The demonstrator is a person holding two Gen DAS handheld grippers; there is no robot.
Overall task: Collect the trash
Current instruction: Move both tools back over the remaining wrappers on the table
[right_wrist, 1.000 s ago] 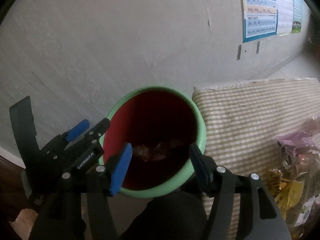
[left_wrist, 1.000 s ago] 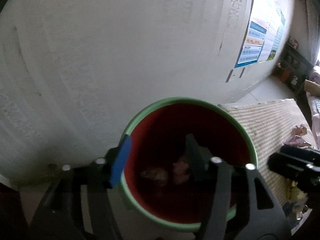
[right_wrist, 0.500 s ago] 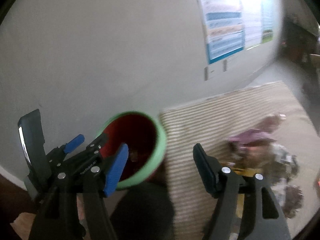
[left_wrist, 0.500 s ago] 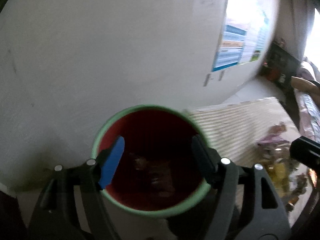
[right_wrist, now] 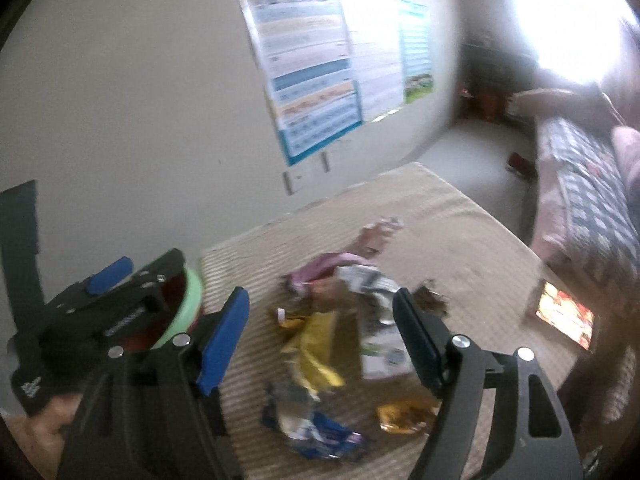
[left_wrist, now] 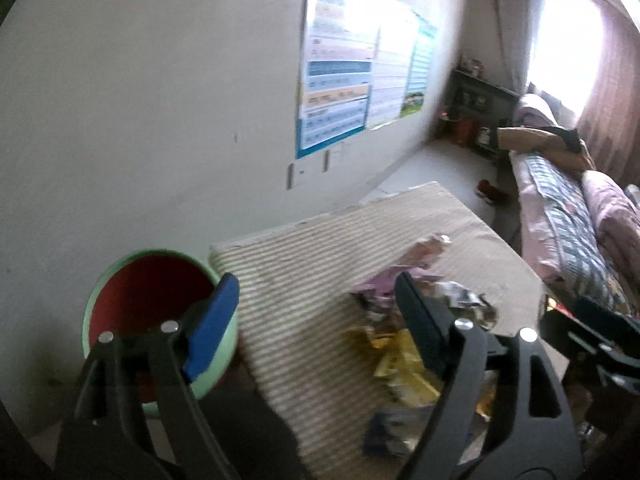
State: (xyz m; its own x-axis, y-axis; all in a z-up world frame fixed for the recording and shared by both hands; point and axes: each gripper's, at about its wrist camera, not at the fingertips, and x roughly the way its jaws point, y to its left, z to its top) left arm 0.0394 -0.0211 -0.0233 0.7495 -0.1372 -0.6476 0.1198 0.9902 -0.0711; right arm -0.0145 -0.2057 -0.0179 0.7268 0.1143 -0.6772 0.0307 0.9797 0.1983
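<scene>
A green-rimmed bin with a red inside [left_wrist: 148, 300] stands against the wall, left of a striped table [left_wrist: 304, 264]. A heap of crumpled wrappers [right_wrist: 340, 320] lies on the table, pink, yellow, white and blue; it also shows in the left wrist view [left_wrist: 400, 320]. My left gripper [left_wrist: 316, 320] is open and empty, above the table edge beside the bin. My right gripper [right_wrist: 320, 332] is open and empty, above the wrappers. The left gripper [right_wrist: 108, 304] shows in the right wrist view in front of the bin [right_wrist: 188, 304].
A white wall with a poster [left_wrist: 344, 80] runs behind the table. A bed with patterned bedding [left_wrist: 568, 216] stands at the right. A dark shelf [left_wrist: 476, 112] is in the far corner. A bright orange item [right_wrist: 564, 316] sits by the table's right edge.
Both grippers have swung right from over the bin toward the table. The wrapper heap has come into view between the fingers. Both stay open.
</scene>
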